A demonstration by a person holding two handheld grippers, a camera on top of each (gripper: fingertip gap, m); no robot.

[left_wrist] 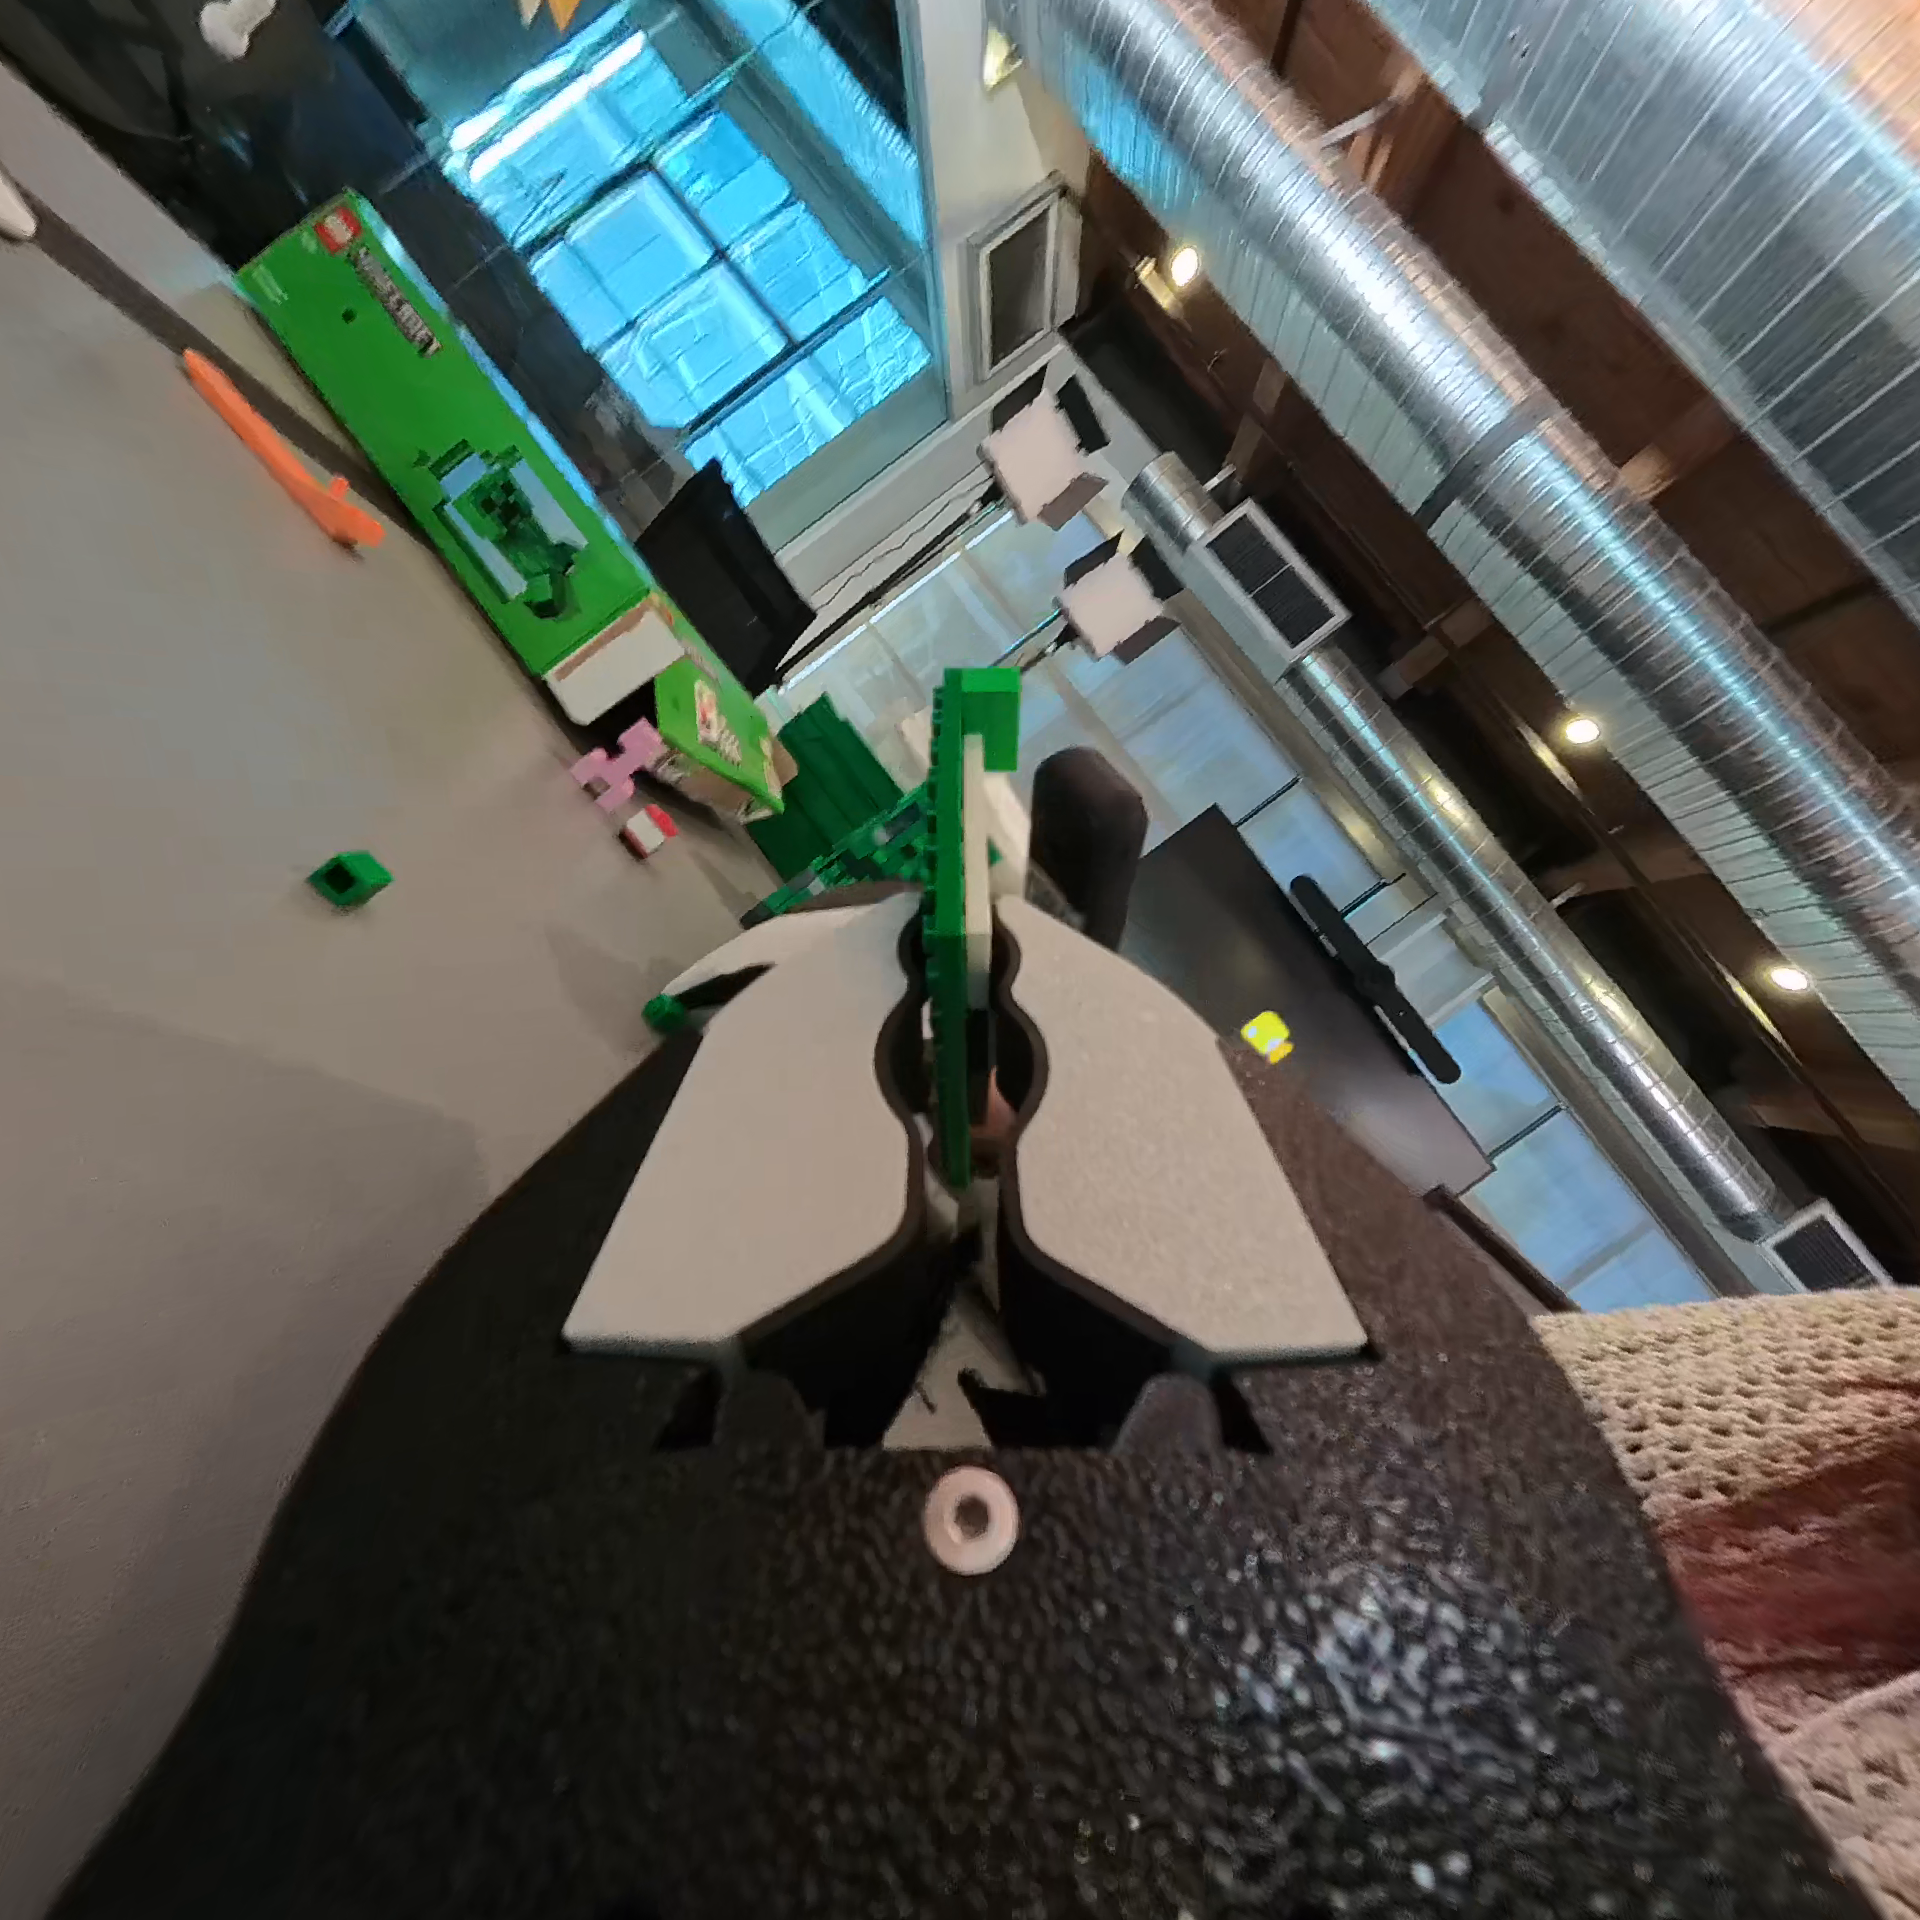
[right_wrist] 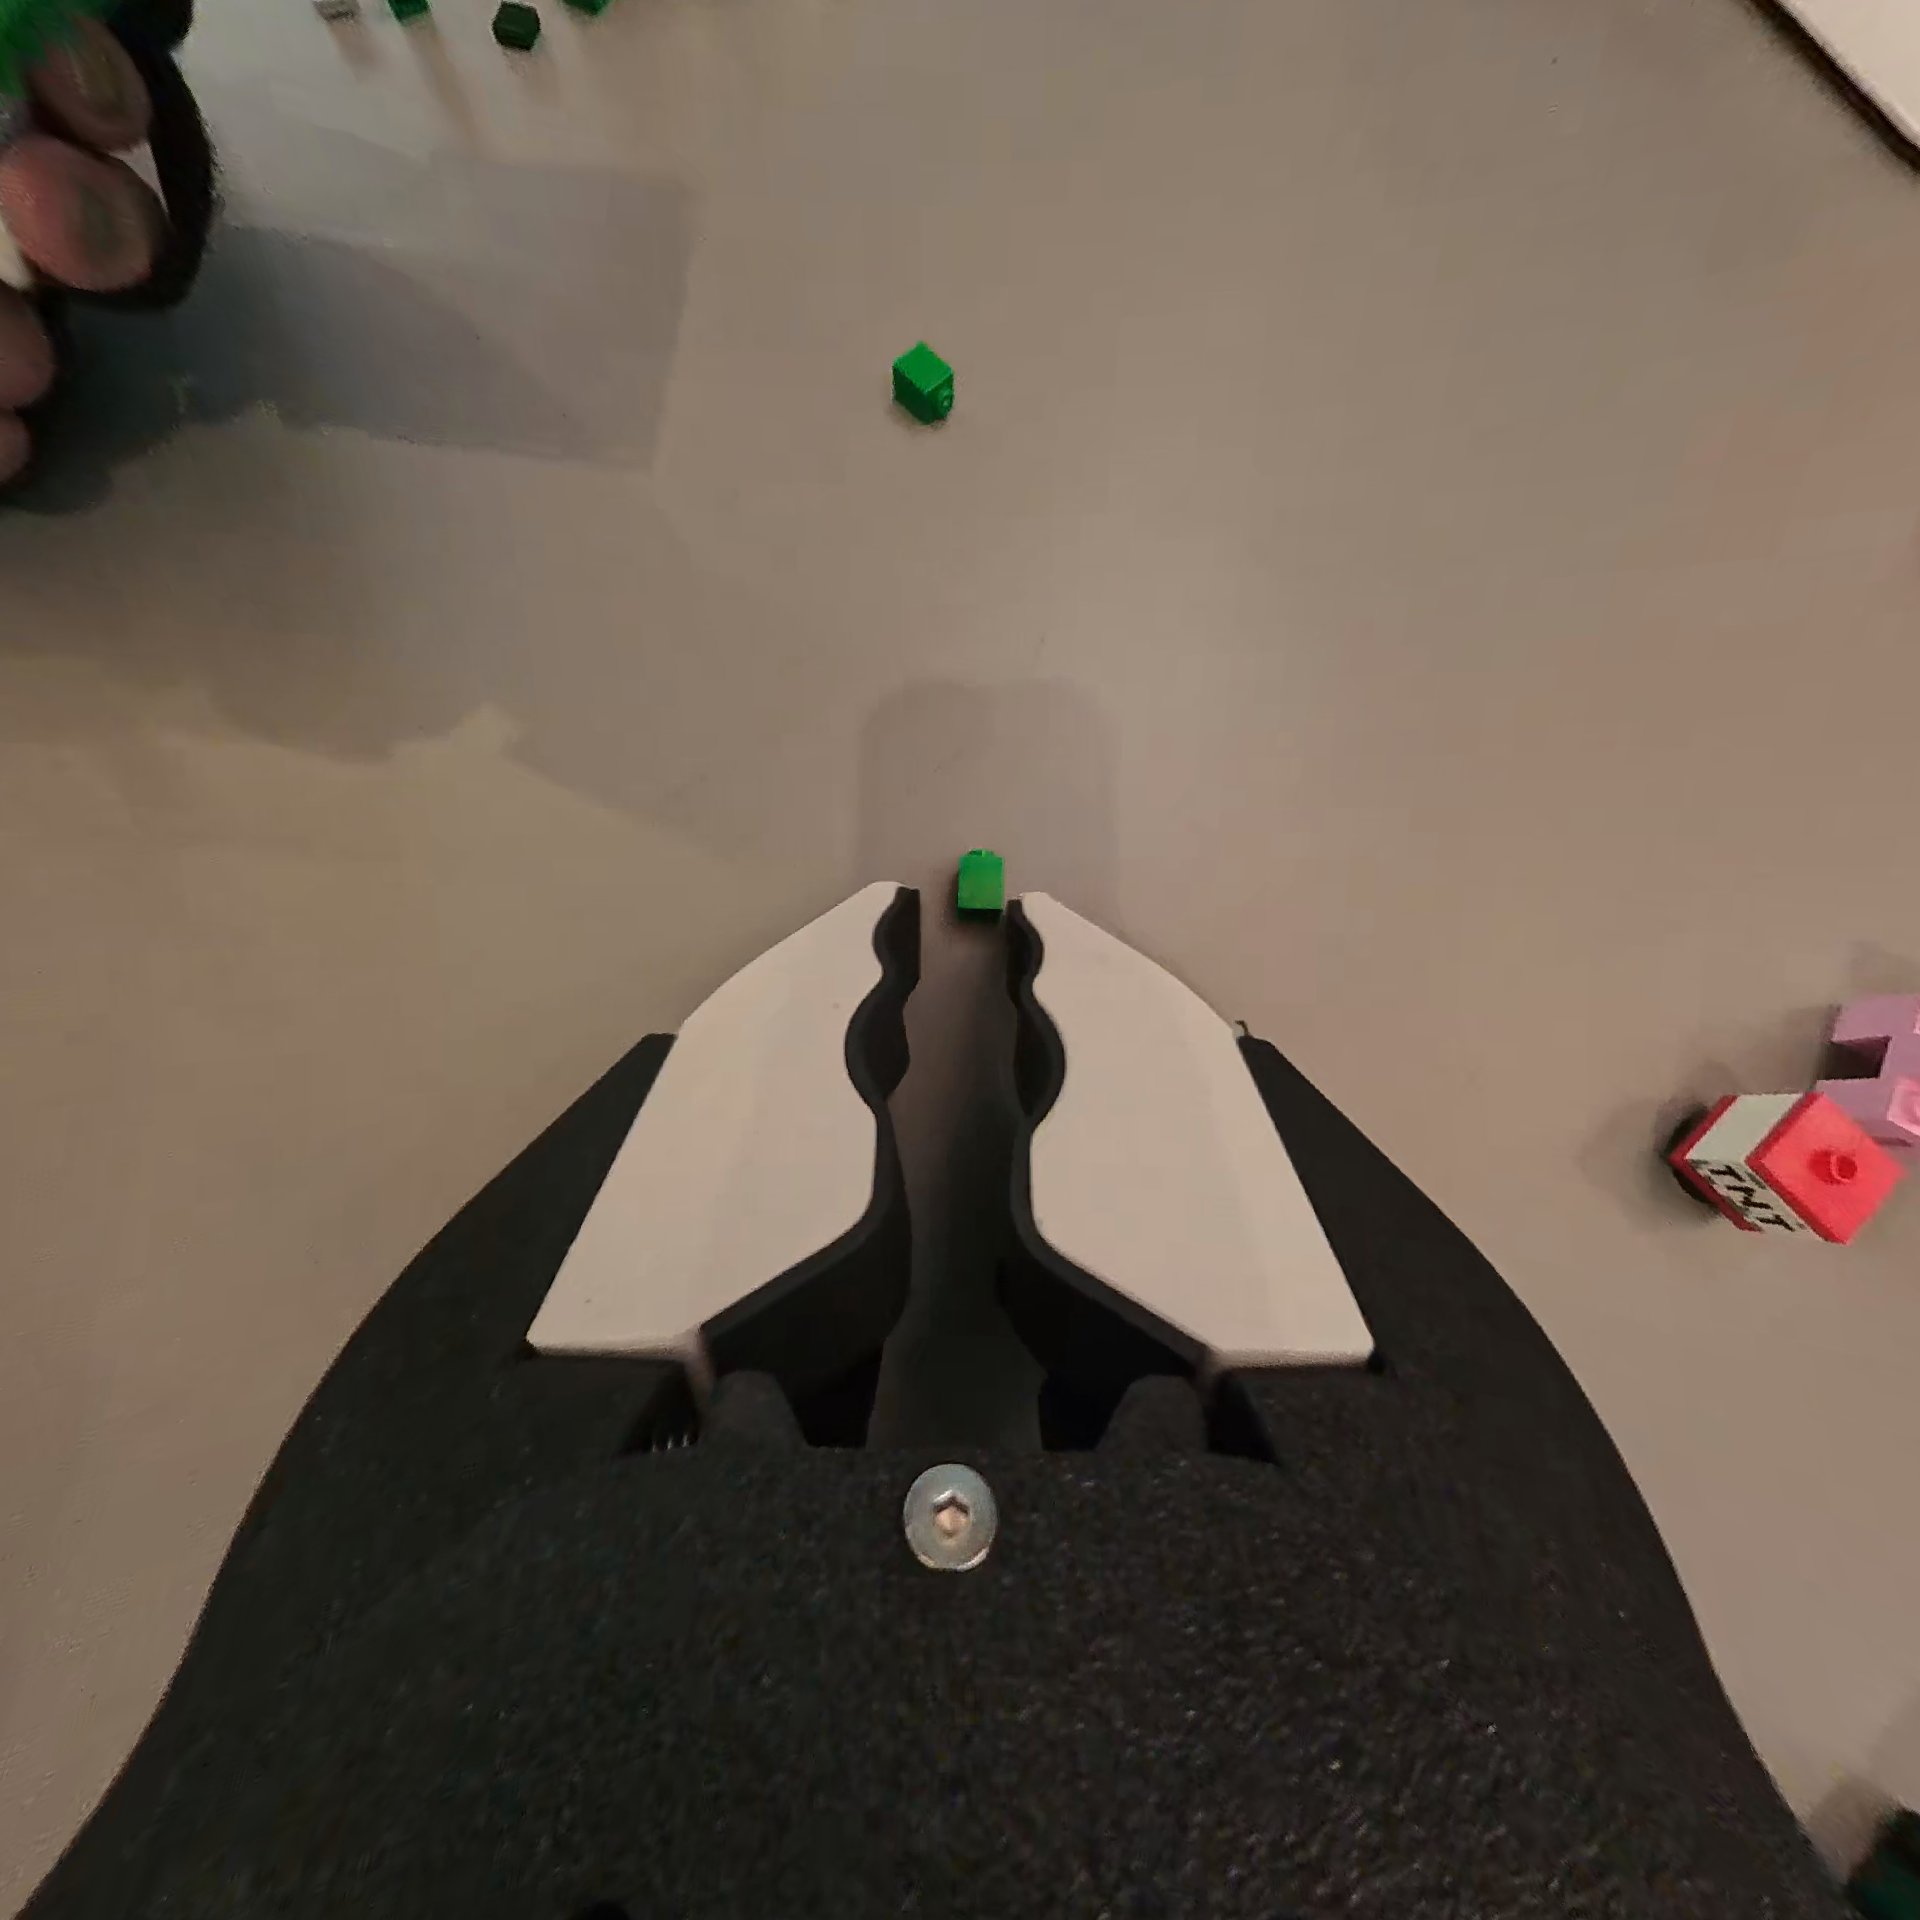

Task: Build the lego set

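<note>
**Green-and-white plate assembly gripped on the left; small green brick at the right tool's tips**

The left tool (left_wrist: pixel 958 935) is seen closed on a flat lego assembly (left_wrist: pixel 961 831) of green and white plates, which is held edge-on between the fingers and raised clear of the grey desk (left_wrist: pixel 156 831). The view is steeply tilted. On the desk, a green set box (left_wrist: pixel 436 436), an orange piece (left_wrist: pixel 275 452), a pink piece (left_wrist: pixel 615 774) and a dark green cube (left_wrist: pixel 350 879) are shown lying apart from one another.

The right tool (right_wrist: pixel 964 902) is held low over the desk with its fingers parted by a narrow gap, and nothing is gripped. A small green brick (right_wrist: pixel 978 885) is seen just ahead of the gap between the tips, resting on the desk. A second green brick (right_wrist: pixel 923 383) lies farther ahead. A red and white block (right_wrist: pixel 1787 1174) is placed at the right edge, touching the pink piece.
</note>
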